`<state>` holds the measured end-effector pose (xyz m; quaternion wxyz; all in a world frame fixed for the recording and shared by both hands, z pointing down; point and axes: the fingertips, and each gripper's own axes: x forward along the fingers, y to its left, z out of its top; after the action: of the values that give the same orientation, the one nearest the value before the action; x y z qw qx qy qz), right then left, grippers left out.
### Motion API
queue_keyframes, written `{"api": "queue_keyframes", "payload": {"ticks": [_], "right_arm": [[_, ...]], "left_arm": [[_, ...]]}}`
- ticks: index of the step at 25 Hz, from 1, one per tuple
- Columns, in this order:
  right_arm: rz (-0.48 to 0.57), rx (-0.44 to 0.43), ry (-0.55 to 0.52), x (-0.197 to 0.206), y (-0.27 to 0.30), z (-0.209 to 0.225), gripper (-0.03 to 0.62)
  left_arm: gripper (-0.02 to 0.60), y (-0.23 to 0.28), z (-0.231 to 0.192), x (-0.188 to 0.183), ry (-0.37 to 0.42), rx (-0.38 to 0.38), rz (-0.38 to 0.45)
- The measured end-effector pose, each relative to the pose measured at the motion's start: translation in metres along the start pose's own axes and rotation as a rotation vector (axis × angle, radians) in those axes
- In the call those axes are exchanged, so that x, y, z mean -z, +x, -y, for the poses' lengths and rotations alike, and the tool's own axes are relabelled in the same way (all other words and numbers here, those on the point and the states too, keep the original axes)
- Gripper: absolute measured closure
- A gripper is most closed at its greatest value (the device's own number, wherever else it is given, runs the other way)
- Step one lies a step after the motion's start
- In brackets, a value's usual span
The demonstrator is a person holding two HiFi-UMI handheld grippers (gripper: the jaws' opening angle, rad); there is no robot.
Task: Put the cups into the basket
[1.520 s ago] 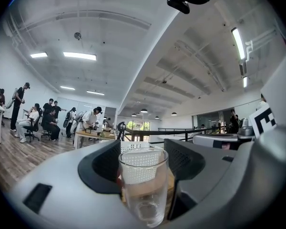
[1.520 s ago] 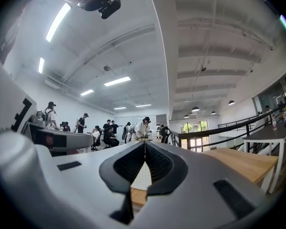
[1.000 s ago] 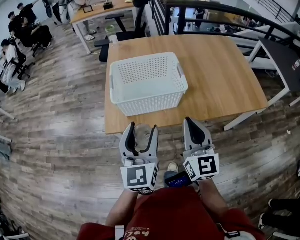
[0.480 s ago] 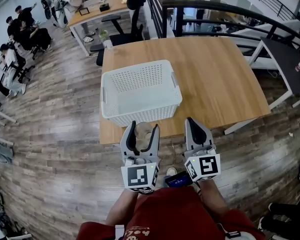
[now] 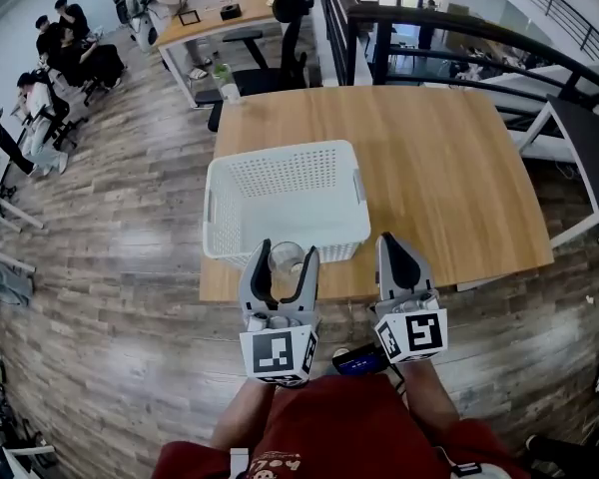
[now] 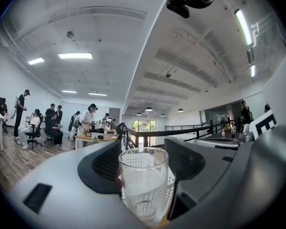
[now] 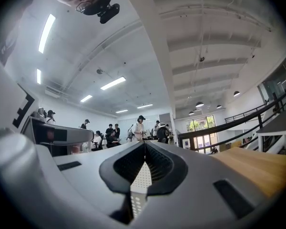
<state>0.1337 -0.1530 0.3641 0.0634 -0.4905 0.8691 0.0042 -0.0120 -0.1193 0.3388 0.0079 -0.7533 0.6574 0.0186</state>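
Left gripper point(image 5: 286, 257) was clamped on the glass cup point(image 6: 144, 182), upright between its pads above the table's point(image 5: 459, 198) near edge; the white basket point(image 5: 324, 236) lay straight ahead, just beyond. Right gripper point(image 5: 392, 241) sat alongside, pinched together on nothing

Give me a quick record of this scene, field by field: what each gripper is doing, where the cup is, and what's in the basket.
left gripper: shut on a clear glass cup, held upright
right gripper: shut, nothing between its jaws
cup position: on the near side of the basket, not yet over it
basket: white, perforated, standing on the wooden table; no cup visible inside
task state: cup not yet in the basket
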Motion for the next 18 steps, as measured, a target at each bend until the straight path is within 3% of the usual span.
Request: {"api": "queue_keyframes", "payload": {"ticks": [10, 18], "right_arm": [[0.05, -0.033, 0.004, -0.016, 0.048, 0.011, 0.583], [0.083, 0.005, -0.03, -0.026, 0.099, 0.008, 0.583]], "left_arm": [[0.29, 0.04, -0.033, -0.017, -0.044, -0.047, -0.009], [0.29, 0.08, -0.066, -0.019, -0.04, 0.007, -0.004]]}}
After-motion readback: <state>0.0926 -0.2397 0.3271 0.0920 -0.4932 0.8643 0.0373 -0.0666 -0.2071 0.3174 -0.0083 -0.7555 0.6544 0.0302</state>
